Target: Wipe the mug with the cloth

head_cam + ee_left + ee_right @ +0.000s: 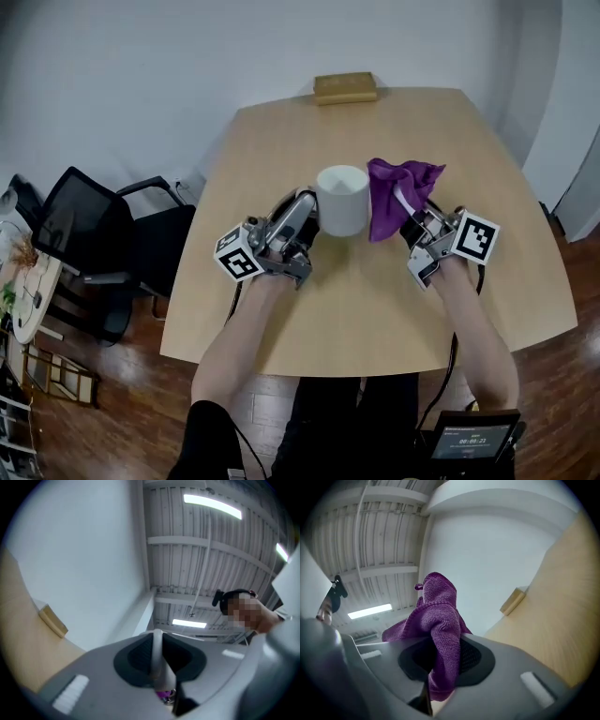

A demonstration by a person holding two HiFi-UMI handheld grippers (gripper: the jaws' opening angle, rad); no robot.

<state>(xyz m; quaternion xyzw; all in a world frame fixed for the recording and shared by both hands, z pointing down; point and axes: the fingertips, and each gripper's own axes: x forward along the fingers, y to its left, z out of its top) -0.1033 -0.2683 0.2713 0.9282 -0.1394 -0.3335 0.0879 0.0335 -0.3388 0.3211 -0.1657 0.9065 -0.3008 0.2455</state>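
Observation:
A white mug (342, 199) is held above the middle of the wooden table (375, 309). My left gripper (307, 208) is at the mug's left side, shut on its thin white handle (157, 656), which stands upright between the dark pads in the left gripper view. A purple cloth (398, 192) hangs bunched just right of the mug, touching or nearly touching its side. My right gripper (410, 214) is shut on the cloth (438, 630), whose folds rise up out of the jaws. Both grippers point upward and away from me.
A tan block (345, 88) lies at the table's far edge, also seen as the block (52, 620) and the block (513, 600). A black office chair (89, 239) stands left of the table. A small screen (473, 439) sits at my lower right.

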